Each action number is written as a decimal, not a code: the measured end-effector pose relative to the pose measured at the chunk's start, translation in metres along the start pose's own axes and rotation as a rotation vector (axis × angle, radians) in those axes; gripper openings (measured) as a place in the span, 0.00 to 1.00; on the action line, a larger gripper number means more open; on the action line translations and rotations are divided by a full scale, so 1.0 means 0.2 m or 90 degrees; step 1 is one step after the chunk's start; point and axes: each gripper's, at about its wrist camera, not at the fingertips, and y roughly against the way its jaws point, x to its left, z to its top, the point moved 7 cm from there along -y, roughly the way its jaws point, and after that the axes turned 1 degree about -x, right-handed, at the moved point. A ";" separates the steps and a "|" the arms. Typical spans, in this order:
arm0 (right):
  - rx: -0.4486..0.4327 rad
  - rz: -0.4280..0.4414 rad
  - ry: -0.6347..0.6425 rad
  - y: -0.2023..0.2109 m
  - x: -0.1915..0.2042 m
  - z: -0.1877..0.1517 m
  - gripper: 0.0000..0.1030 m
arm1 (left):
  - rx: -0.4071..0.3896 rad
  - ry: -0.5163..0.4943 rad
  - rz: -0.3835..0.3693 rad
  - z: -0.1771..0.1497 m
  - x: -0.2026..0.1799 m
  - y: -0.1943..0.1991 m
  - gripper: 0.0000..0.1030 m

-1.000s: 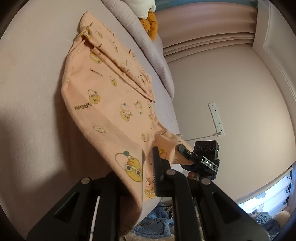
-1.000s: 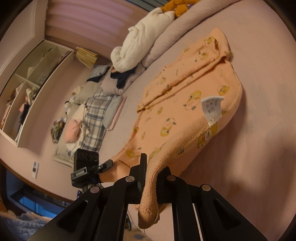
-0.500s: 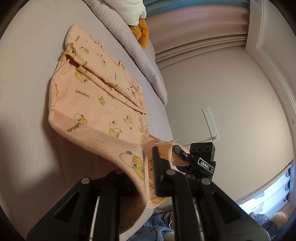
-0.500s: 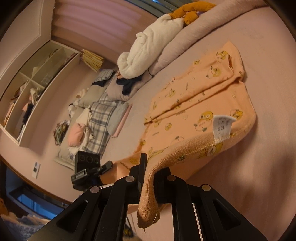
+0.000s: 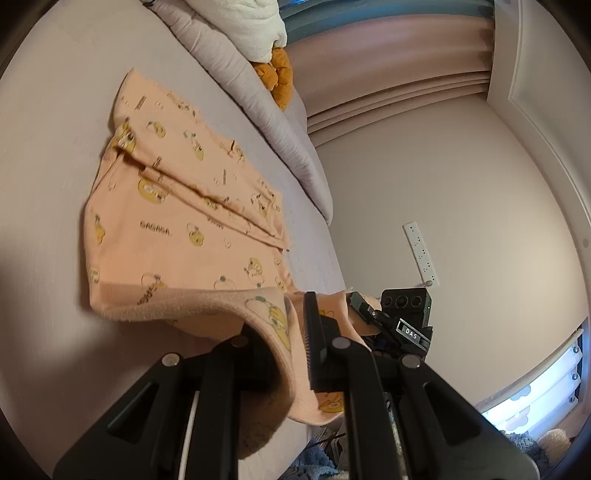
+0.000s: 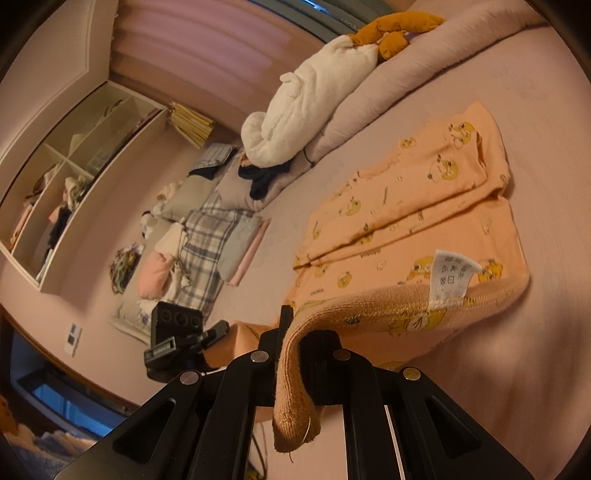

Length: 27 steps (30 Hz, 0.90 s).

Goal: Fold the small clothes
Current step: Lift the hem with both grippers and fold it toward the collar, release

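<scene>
Since the earlier frame, both lifted corners have carried further over the garment. Left gripper (image 5: 295,347) clamped on one corner of the peach garment (image 5: 177,236), low centre of frame; right gripper (image 6: 295,343) clamped on the ribbed corner. Garment rest lies mid-frame on the bed (image 6: 535,369); white label (image 6: 452,275) shows. Pillow (image 6: 306,107) beyond, upper frame.

The garment (image 5: 192,236) is peach-orange with yellow cartoon characters and a white care label (image 6: 452,275), the bed sheet (image 5: 48,166) pale pink-grey, the far plush toy (image 6: 399,31) mustard-orange, the left folded cloth (image 6: 210,243) grey-and-white plaid, both grippers black.
</scene>
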 end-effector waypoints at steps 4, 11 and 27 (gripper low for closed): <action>-0.008 -0.006 0.007 -0.02 0.00 0.07 0.09 | -0.012 -0.003 -0.006 0.07 -0.01 -0.01 0.10; -0.030 -0.017 0.008 -0.05 -0.03 0.21 0.09 | -0.032 -0.003 -0.013 0.24 -0.01 -0.04 0.10; -0.081 -0.054 -0.024 -0.21 -0.24 0.64 0.09 | -0.069 0.054 0.004 0.70 0.20 -0.19 0.10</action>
